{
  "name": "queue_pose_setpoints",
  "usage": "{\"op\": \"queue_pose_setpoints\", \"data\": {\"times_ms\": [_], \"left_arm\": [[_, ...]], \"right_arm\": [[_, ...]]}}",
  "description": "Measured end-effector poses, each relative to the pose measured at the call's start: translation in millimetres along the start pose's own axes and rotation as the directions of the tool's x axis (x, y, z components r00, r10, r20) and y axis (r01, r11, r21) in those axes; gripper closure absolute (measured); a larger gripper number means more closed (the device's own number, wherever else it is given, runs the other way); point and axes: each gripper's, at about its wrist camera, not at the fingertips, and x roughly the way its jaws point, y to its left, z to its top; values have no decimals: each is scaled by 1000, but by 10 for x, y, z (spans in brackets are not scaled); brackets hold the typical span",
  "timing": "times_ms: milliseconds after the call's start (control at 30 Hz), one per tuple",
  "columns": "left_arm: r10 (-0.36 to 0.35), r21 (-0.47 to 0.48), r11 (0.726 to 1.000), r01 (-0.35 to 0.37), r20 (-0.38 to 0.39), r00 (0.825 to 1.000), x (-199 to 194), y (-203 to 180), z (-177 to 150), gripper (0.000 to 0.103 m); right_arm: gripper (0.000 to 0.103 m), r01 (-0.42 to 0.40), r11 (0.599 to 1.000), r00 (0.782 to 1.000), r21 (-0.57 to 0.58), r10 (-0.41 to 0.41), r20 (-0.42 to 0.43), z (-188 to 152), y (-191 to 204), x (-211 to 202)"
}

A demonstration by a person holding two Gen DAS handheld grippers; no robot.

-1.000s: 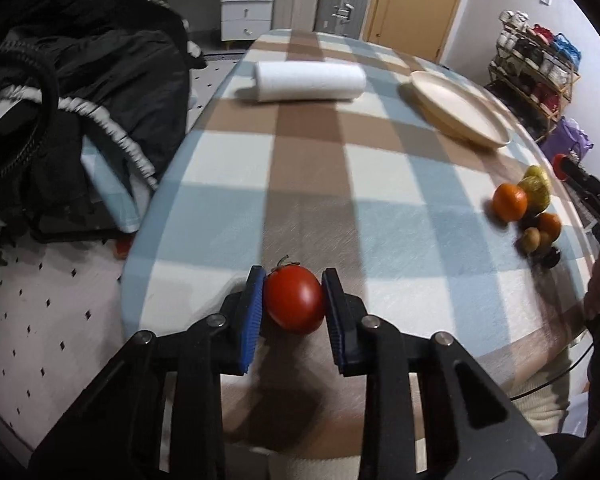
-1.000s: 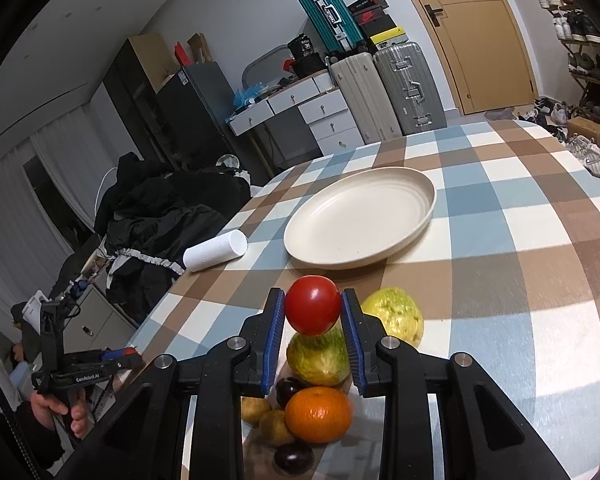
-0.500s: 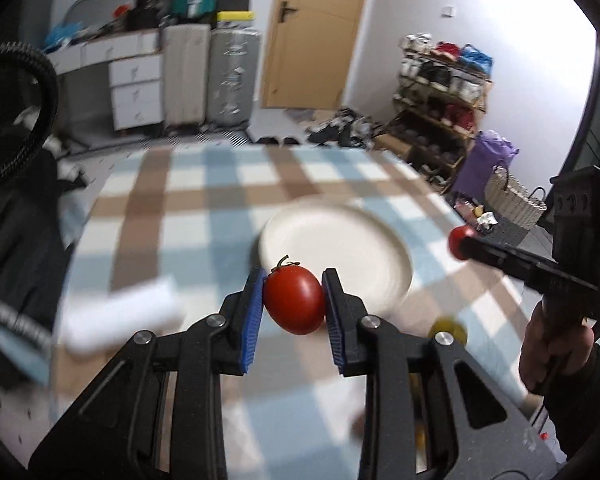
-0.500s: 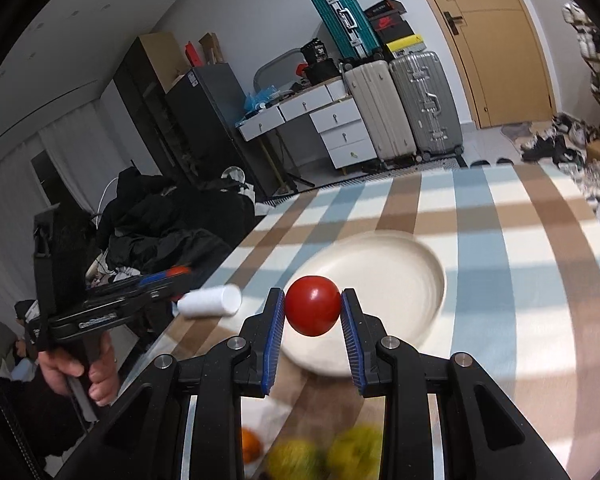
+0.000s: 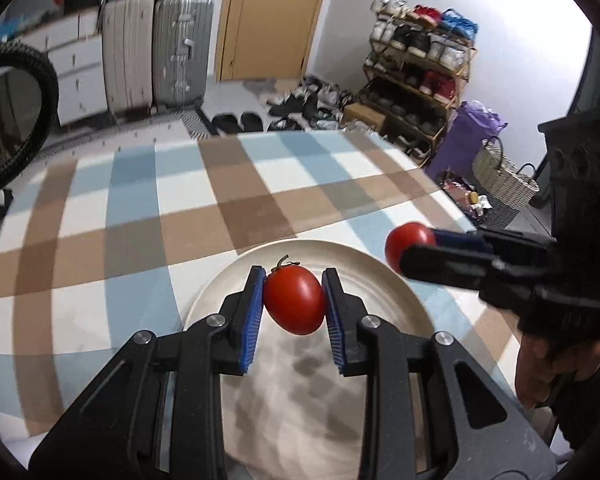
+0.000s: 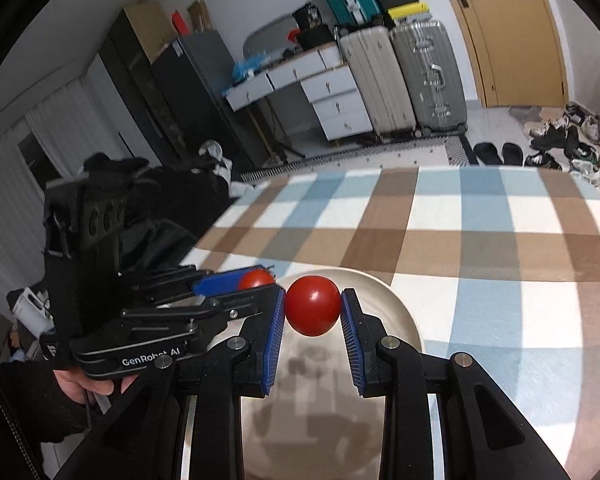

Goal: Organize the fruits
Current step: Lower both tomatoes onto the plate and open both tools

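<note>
We are gripping a stemmed red tomato (image 5: 295, 305) in the left gripper (image 5: 294, 307) and a round red tomato (image 6: 313, 311) in the right gripper (image 6: 313, 314); both are hovering over the round cream plate (image 5: 384, 276), its near rim hiding behind our fingers; checked tablecloth (image 5: 220, 200) is lying open beyond.

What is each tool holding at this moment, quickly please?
Left tool: closed on a stemmed tomato, above the plate.
Right tool: closed on a round tomato, above the same plate.

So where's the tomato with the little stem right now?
In the left wrist view, the stemmed tomato is pinched in the left gripper, held over the cream plate, left of the right gripper's tomato.
</note>
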Motion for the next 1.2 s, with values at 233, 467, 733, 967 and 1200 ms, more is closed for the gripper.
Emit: {"op": "queue_pose_setpoints", "data": {"times_ms": [233, 467, 733, 967, 1200], "left_arm": [[-11, 34, 999, 12, -43, 999, 428, 98, -52, 77], [8, 25, 1000, -8, -21, 1000, 464, 106, -100, 76], [61, -5, 998, -60, 42, 997, 87, 52, -61, 39], [109, -27, 994, -106, 161, 981, -761, -198, -140, 19], [146, -32, 989, -142, 263, 954, -1605, -526, -398, 1]], "right_arm": [[74, 28, 999, 994, -23, -30, -106, -44, -125, 441], [69, 38, 999, 994, 9, -36, -108, -36, -202, 573], [48, 43, 998, 999, 50, -43, -14, 10, -133, 149], [13, 70, 997, 983, 23, -73, 168, -136, 240, -771], [0, 140, 990, 943, 17, -139, 302, -532, 661, -1500]]}}
